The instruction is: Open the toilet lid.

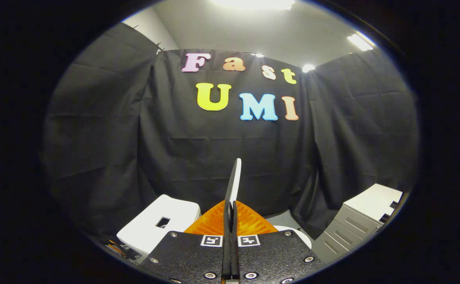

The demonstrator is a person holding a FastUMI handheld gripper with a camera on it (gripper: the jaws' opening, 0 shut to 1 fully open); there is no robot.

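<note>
Fingers of the tool (230, 213) stand pressed together on the thin edge of the toilet lid (234, 179), which rises between them as a narrow white blade seen edge-on, nearly upright against the black cloth wall (107, 130) of the booth. Both fingers bear on that edge, one on each face, so the lid is clamped, not merely propped; that grip is what holds it at this steep angle. Just to the left of the fingers sits the white tank (158, 225) with a dark square opening in its top, and a curve of the white bowl rim (299, 234) shows just to the right of the tool's body. A grey drawer cabinet (354, 225) stands further right, well apart from the toilet. Judging by the lid's upright stand, the opening looks almost done, and what remains is probably to lean the lid back toward the tank before letting go, since a lid released short of balance could drop shut.
</note>
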